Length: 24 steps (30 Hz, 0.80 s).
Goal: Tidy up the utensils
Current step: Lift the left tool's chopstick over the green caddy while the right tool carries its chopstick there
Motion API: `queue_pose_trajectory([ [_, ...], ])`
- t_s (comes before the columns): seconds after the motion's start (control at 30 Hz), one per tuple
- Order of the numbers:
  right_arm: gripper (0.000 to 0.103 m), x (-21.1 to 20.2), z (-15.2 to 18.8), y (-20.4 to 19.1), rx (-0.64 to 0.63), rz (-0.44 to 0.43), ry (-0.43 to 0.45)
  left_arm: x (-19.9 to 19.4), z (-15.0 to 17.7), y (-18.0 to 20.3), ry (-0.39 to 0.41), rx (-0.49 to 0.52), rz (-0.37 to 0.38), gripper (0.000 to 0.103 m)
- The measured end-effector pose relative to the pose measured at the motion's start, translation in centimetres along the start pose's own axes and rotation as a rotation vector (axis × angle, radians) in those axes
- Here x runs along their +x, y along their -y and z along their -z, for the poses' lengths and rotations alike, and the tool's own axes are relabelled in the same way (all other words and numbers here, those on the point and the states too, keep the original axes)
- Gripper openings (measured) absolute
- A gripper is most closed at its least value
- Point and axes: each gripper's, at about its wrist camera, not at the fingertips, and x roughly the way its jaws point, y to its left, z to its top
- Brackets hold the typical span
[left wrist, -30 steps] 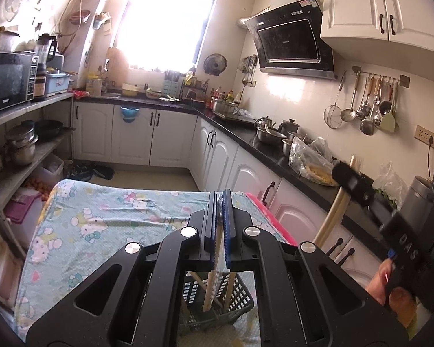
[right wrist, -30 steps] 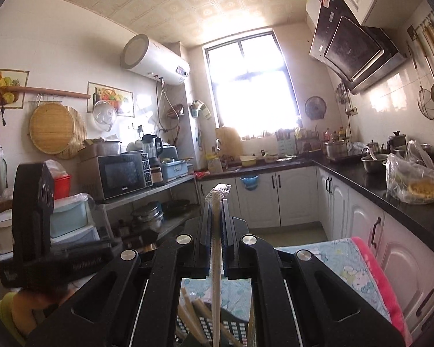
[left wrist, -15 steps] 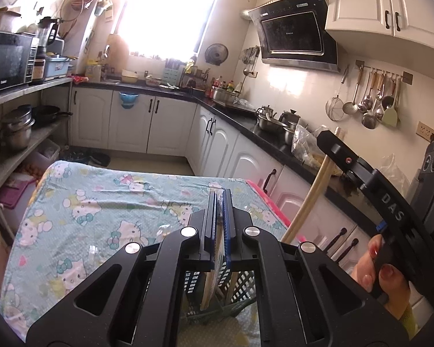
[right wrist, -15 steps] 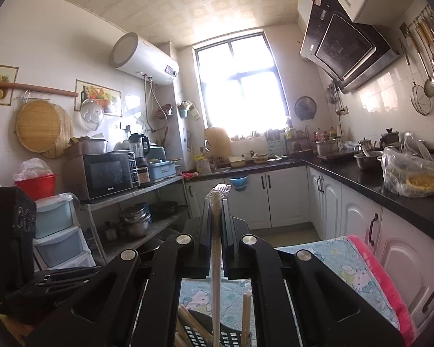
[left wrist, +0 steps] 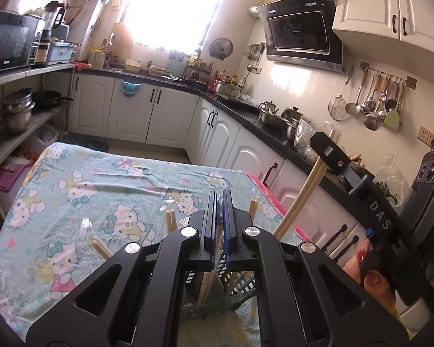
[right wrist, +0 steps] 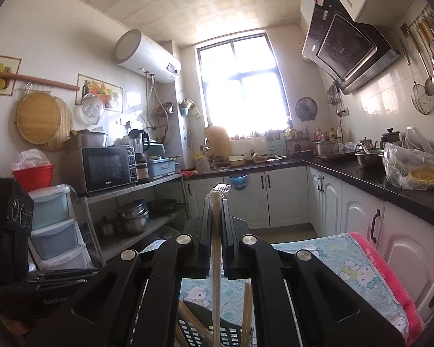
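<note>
My left gripper (left wrist: 220,202) is shut on the rim of a dark green slotted utensil basket (left wrist: 237,286) that stands on the table below it. Several wrapped chopstick pairs (left wrist: 170,221) stick up from the basket. My right gripper (right wrist: 216,206) is shut on a wrapped pair of chopsticks (right wrist: 217,274), held upright over the same basket (right wrist: 193,329). In the left wrist view the right gripper body (left wrist: 361,190) stands at the right with these chopsticks (left wrist: 299,199) slanting down toward the basket.
The table has a light blue cartoon-cat cloth (left wrist: 86,190) with a pink edge (right wrist: 390,283). White cabinets under a black counter (left wrist: 246,112) run along the right. A shelf with a microwave (right wrist: 105,167) and pots stands on the left.
The left gripper has tilted down, showing more of the table and the chopstick tops. The right gripper has lowered its chopsticks toward the basket.
</note>
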Motion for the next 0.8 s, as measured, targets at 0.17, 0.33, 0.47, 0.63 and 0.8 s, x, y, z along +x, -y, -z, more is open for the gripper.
queue_pose_trajectory([
  [0.17, 0.006, 0.2, 1.2, -0.2, -0.014, -0.003, 0.004, 0.2, 0.5, -0.4, -0.003, -0.018, 0.002, 0.002],
  [0.33, 0.006, 0.3, 1.9, -0.4, -0.011, -0.007, 0.002, 0.4, 1.0, -0.7, -0.010, -0.028, 0.004, 0.002],
  [0.47, 0.006, 0.5, 2.5, -0.4, -0.008, -0.007, 0.001, 0.7, 1.4, -0.9, -0.018, -0.036, 0.003, 0.002],
  [0.63, 0.006, 0.8, 3.5, -0.3, 0.000, -0.004, -0.003, 0.9, 1.8, -1.2, -0.025, -0.042, 0.002, 0.002],
  [0.8, 0.006, 1.0, 4.4, 0.0, 0.017, 0.004, -0.008, 1.0, 2.0, -1.5, -0.033, -0.054, -0.001, 0.002],
])
